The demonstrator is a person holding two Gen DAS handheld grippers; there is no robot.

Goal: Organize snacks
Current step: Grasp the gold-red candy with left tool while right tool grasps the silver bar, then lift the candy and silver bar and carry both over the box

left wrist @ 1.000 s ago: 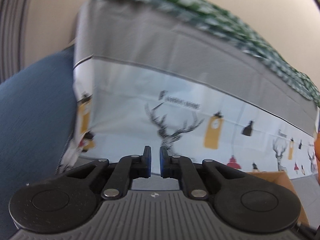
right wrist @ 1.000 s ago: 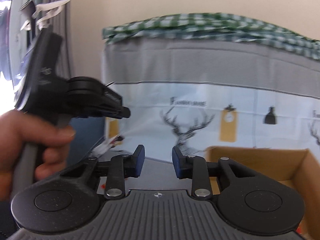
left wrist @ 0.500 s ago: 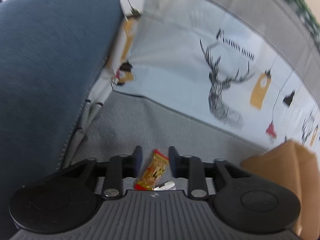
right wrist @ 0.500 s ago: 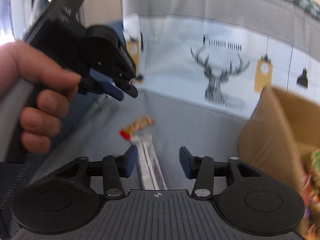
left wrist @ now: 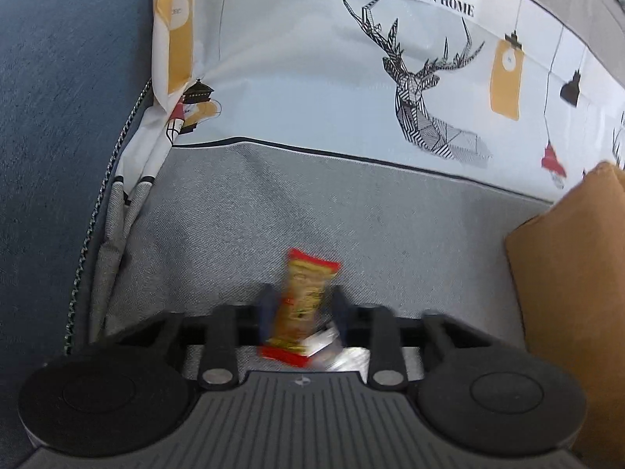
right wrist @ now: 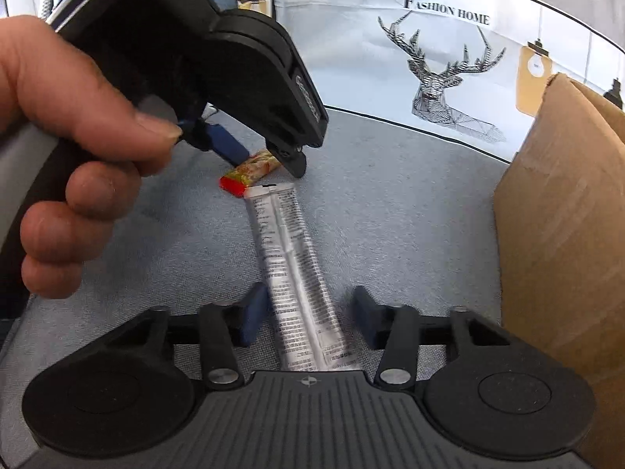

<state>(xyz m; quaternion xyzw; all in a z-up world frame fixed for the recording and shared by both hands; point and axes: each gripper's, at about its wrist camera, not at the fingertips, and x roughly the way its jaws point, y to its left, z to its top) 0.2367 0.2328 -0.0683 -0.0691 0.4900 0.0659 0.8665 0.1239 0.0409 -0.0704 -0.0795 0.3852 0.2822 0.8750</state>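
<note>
A small yellow snack bar with red ends [left wrist: 302,305] lies on the grey sofa seat [left wrist: 351,211]. My left gripper [left wrist: 302,310] is open, its fingers on either side of the bar. In the right wrist view the bar [right wrist: 252,170] lies between the left gripper's fingers [right wrist: 269,158]. A long silver snack packet [right wrist: 297,273] lies beside the bar, also seen in the left wrist view [left wrist: 332,348]. My right gripper [right wrist: 308,318] is open around the packet's near end.
A brown cardboard box [right wrist: 558,215] stands on the seat to the right, also in the left wrist view [left wrist: 570,273]. A white cushion cover with a deer print [left wrist: 425,90] lines the sofa back. A blue cushion [left wrist: 58,117] is at the left.
Both grippers dropped from facing the sofa back down to the seat. The left fingers opened and closed in around the snack bar; the right fingers opened wider around the silver packet.
</note>
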